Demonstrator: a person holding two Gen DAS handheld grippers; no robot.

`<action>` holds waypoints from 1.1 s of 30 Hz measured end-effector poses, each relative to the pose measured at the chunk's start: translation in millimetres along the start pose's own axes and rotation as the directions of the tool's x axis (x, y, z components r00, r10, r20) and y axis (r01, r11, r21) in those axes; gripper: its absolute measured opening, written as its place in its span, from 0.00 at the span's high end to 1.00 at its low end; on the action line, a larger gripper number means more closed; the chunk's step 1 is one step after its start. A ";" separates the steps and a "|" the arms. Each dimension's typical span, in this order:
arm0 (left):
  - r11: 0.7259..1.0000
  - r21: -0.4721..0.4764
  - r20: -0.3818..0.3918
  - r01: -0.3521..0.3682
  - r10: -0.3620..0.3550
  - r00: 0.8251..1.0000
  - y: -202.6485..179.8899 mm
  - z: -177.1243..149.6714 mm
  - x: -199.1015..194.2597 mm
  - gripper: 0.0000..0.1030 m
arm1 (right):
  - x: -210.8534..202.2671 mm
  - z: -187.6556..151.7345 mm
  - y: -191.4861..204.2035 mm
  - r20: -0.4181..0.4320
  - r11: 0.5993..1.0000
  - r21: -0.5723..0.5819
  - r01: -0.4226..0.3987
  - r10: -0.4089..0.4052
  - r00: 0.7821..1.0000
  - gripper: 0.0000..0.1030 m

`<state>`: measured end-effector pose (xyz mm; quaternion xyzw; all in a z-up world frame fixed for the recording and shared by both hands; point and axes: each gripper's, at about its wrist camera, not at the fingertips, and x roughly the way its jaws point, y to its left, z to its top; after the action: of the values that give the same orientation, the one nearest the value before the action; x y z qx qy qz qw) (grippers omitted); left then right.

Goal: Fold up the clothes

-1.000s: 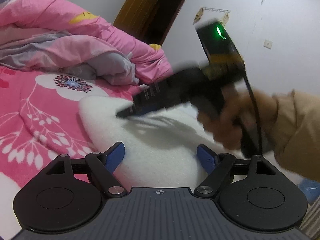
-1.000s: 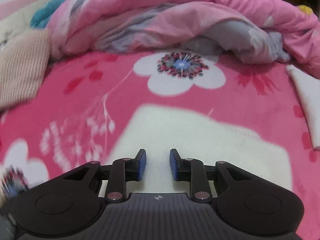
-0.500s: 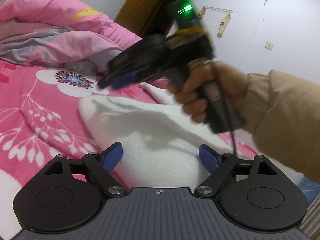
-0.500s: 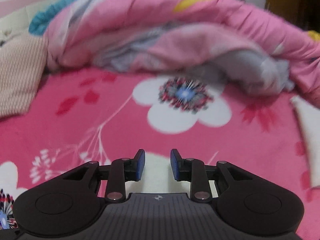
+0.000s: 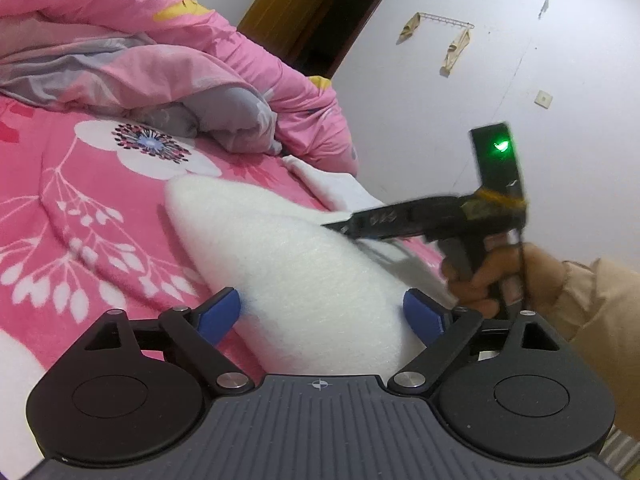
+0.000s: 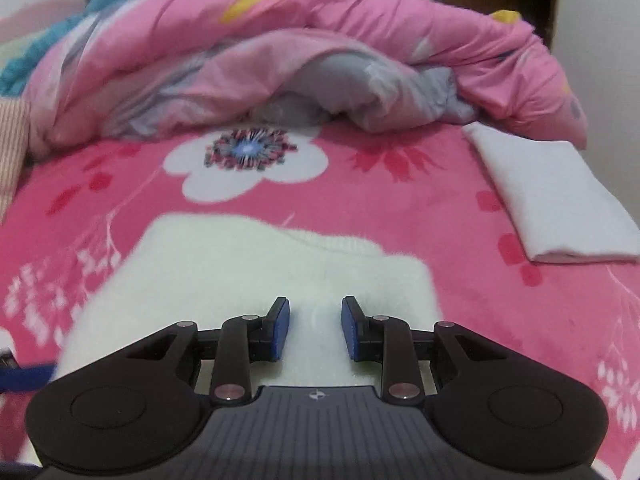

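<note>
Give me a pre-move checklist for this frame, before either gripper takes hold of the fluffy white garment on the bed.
1. Left gripper free of cloth: ok. Its jaws are opening, the white garment lies between them, and the pads do not press on it.
2. Right gripper free of cloth: ok. Jaws narrowly apart above the garment, nothing pinched.
3. Garment flat on the pink blanket: cannot tell. Its near part is hidden behind both grippers.
4. Folded white cloth clear of the garment: ok, it lies apart on the blanket.
5. Rumpled quilt clear of the garment: ok, it is heaped further back.
</note>
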<state>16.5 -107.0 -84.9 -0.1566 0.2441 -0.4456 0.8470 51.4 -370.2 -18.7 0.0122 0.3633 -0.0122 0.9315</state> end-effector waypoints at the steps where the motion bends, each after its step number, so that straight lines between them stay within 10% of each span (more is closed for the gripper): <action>1: 1.000 0.000 0.002 0.001 -0.001 1.000 0.5 -0.4 0.0 0.12 | -9.2 1.9 -0.9 0.021 1.000 0.014 -0.008 0.007 1.000 0.71; 7: 1.000 -0.013 0.000 0.006 -0.006 1.000 2.9 -0.6 1.7 0.10 | -68.6 -8.4 -12.7 0.184 1.000 0.015 -0.017 0.014 0.983 0.71; 12: 1.000 -0.005 0.001 0.000 0.000 1.000 1.2 -0.5 -0.9 0.10 | -36.8 -52.3 -32.8 0.119 0.999 0.047 0.004 -0.009 0.993 0.71; 24: 0.986 0.111 0.091 -0.125 0.115 0.989 -38.4 45.2 -9.7 0.09 | -41.5 -82.7 -47.3 0.270 0.986 0.146 -0.080 0.038 0.962 0.71; 33: 0.913 0.314 -0.079 -0.260 0.298 0.951 -75.1 23.2 67.2 0.04 | -42.7 -90.2 -56.6 0.307 0.976 0.178 -0.129 0.070 0.949 0.70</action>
<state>10.8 -203.3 -47.7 0.0382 0.2460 -0.3605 0.8989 -42.9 -423.4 -57.0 0.1201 0.2141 -0.0023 0.9694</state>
